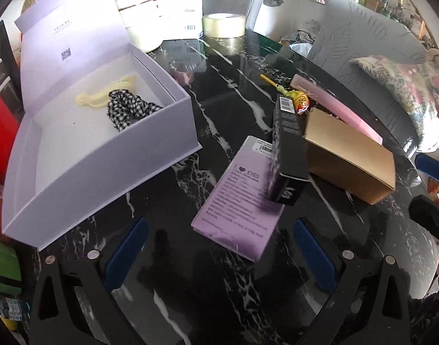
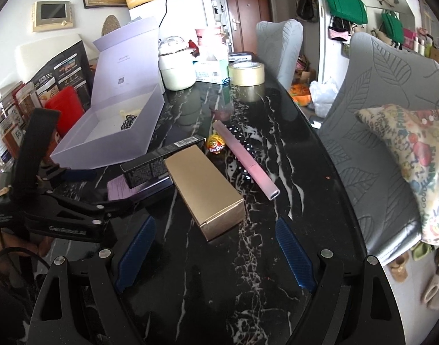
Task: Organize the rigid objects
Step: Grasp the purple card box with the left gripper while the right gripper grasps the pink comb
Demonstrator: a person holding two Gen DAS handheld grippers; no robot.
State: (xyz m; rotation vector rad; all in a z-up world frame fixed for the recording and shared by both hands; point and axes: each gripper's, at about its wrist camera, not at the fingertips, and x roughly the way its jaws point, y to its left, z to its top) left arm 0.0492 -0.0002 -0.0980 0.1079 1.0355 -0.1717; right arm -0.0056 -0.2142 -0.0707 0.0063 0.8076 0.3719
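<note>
My left gripper is open, just above a flat purple box whose near corner shows between the fingers, clear of the pads. A black carton leans on that box, beside a gold box. Behind them lie a long pink box and a lollipop. My right gripper is open with nothing in it, just short of the gold box. Past it lie the black carton, pink box and lollipop. The left gripper straddles the purple box.
An open lavender gift box on the left of the black marble table holds a yellow cloth and a checked scrunchie. A tape roll, a white pot and a carton stand at the far end. Grey chairs line the right side.
</note>
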